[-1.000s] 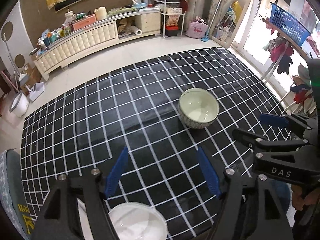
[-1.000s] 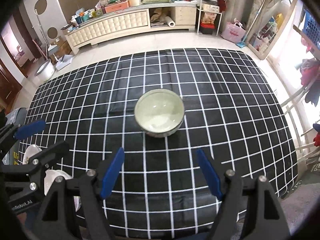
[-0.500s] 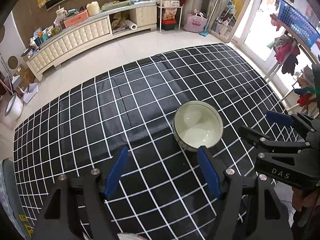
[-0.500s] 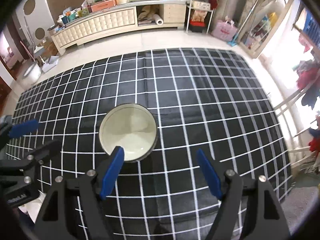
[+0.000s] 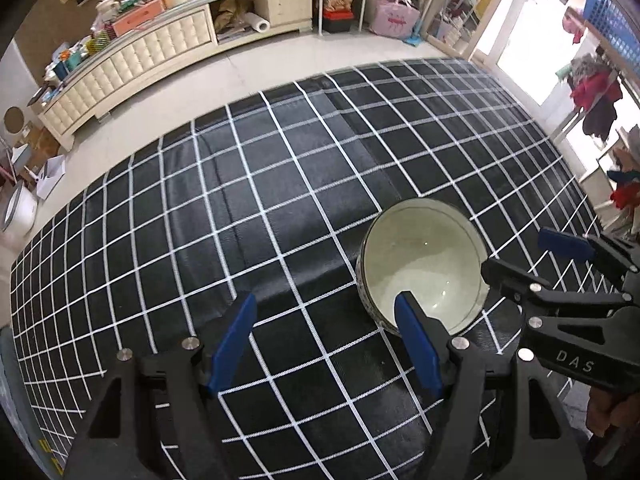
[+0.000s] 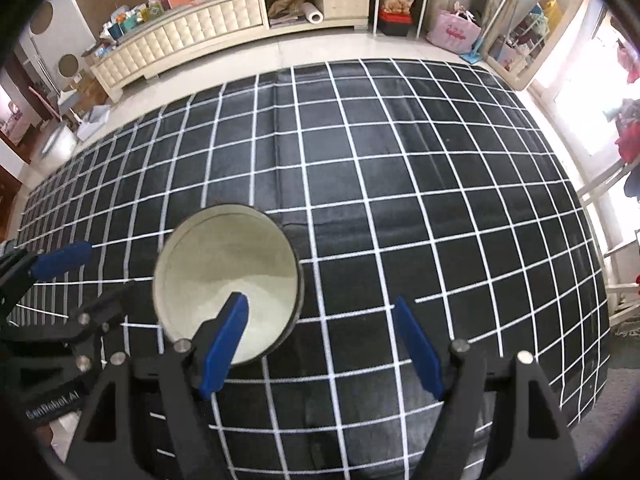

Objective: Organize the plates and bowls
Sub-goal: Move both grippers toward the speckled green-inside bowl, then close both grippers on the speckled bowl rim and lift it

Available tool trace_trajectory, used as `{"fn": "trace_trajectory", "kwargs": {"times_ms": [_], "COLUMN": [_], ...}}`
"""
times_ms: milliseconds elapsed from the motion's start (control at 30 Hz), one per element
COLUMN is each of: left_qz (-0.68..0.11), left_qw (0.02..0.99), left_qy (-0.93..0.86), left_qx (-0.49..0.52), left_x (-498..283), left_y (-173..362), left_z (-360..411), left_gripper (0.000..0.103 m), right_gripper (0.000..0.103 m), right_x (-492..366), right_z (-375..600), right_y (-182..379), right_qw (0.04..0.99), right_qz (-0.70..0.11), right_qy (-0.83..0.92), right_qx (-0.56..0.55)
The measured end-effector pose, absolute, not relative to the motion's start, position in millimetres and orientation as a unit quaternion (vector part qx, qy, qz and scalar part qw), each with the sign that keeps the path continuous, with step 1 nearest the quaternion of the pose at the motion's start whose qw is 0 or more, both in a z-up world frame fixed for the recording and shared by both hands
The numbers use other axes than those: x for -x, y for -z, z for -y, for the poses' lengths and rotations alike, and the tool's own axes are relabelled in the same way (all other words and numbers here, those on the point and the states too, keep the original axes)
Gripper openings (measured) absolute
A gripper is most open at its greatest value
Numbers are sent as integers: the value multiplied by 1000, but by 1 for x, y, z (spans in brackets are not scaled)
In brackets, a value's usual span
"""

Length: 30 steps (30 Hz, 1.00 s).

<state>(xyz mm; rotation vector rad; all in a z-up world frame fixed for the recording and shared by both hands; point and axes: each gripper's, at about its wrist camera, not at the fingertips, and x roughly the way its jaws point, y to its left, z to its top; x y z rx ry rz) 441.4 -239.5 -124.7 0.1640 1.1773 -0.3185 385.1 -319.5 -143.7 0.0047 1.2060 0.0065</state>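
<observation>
A pale green bowl (image 5: 424, 264) with a patterned outer wall stands upright on the black checked tablecloth (image 5: 240, 208). It also shows in the right wrist view (image 6: 226, 280). My left gripper (image 5: 324, 344) is open and empty, and its right finger overlaps the bowl's near rim. My right gripper (image 6: 320, 344) is open and empty, and its left finger overlaps the bowl's near rim. Each gripper appears in the other's view, the right one (image 5: 568, 256) beside the bowl and the left one (image 6: 60, 280) to the bowl's left.
A long cream sideboard (image 6: 188, 44) with clutter on top stands across the floor beyond the table. A shelf unit (image 5: 340, 0) and a pink bag (image 6: 454, 32) stand at the back. The table's right edge (image 6: 592, 280) lies near a bright window.
Both grippers have moved forward and down toward the bowl, which now looms larger. The white plates at the near left edge have dropped out of view.
</observation>
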Motion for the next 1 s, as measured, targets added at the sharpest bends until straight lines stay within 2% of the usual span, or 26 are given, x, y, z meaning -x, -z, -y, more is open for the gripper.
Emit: {"fn": "trace_trajectory", "kwargs": {"times_ms": [100,167,233,400,500,633,800,867,1000], "left_qz": [-557,-562,-569,-582,-586,-592,-597,-603,-606], "left_qw": [811,807,803,794,790,785,780,776,772], "left_qy": [152,155,156,163,167,175,177,174,181], "left_qx": [-89,-93,-88,-67,-62,-61,-67,-66,-63], "left_x": [-446,-449,-453,-459,-460,-460,-460,-462,-463], "left_y": [135,142,148,158,161,163,167,169,176], "left_z": [247,249,248,246,247,254,265,268,274], "left_gripper": [69,68,60,53,48,35,29,28,19], "right_gripper": [78,72,67,35,29,24,17,17,17], "right_x": [-389,-391,-392,-392,-392,-391,-395,-392,-391], "right_z": [319,317,314,313,313,308,305,306,304], "right_y": [150,155,161,171,171,169,172,173,174], "right_qw": [817,813,811,807,808,810,808,810,813], "right_qz": [-576,-582,-585,-588,-586,-583,-586,-584,-581], "right_qy": [-2,-8,-17,-33,-43,-44,-49,-47,-48], "right_qx": [-5,-6,-7,-35,-41,-33,-25,-28,-20]}}
